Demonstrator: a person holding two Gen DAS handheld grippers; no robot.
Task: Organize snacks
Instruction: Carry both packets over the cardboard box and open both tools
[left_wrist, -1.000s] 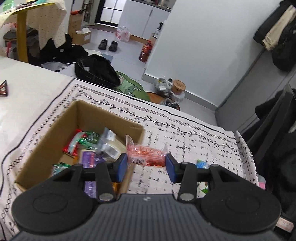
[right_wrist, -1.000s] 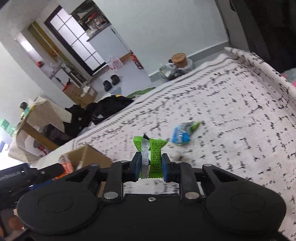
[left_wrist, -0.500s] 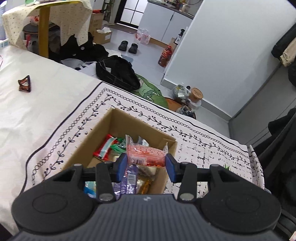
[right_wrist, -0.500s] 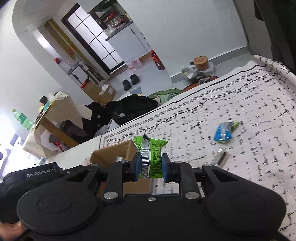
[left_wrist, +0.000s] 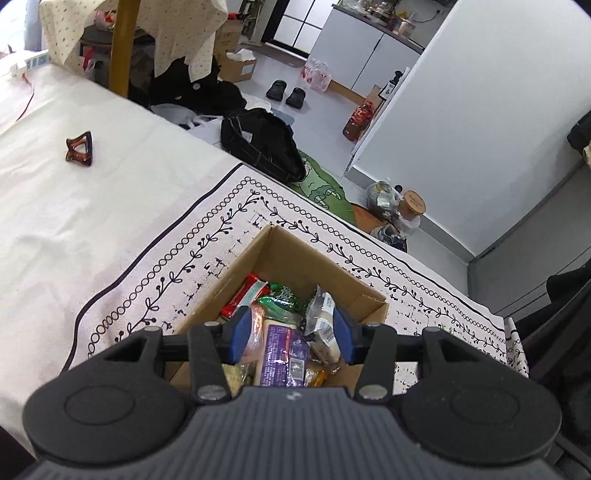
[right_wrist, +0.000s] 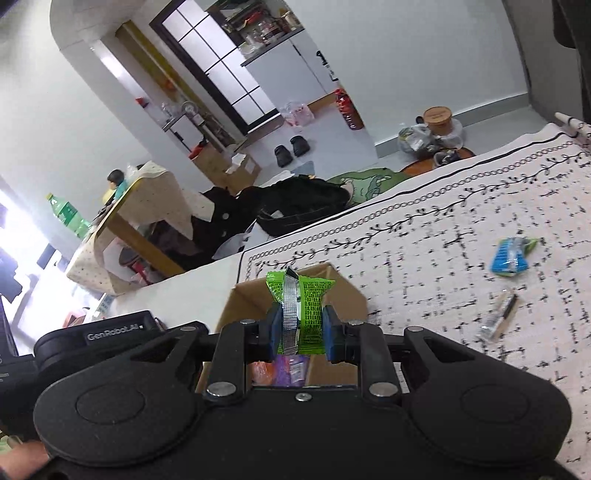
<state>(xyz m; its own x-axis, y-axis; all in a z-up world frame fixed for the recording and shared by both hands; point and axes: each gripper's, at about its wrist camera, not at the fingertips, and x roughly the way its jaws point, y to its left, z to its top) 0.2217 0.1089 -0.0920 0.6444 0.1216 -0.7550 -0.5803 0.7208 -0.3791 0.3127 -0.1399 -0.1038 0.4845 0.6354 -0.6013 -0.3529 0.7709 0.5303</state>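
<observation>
Two grippers are positioned over the cardboard box (left_wrist: 295, 258) at lower centre: left gripper (left_wrist: 290, 338) spread, nothing gripped; right gripper (right_wrist: 300, 332) clamped on a green snack packet (right_wrist: 301, 306). Blue packet (right_wrist: 511, 254) lies on open tablecloth (right_wrist: 461, 229), right edge.

I am working in a lived-in home, at a table covered by a patterned cloth (left_wrist: 325, 236). Evidence:
- Far across the floor, a kitchen area with white cabinets (left_wrist: 354, 55) and a dark-framed glass door (right_wrist: 221, 74).
- A pair of black slippers (left_wrist: 286, 92) on the floor near that door.
- A black bag (left_wrist: 262, 144) and a green mat (left_wrist: 321, 188) on the floor just beyond the table edge.
- To the far left, a second table draped in dotted cloth (right_wrist: 147, 199), with a green bottle (right_wrist: 66, 214) on it.
- Dark coats (left_wrist: 580, 129) hang at the far right.
- A hair clip (left_wrist: 79, 149) lies on the plain sheet to my left.
</observation>
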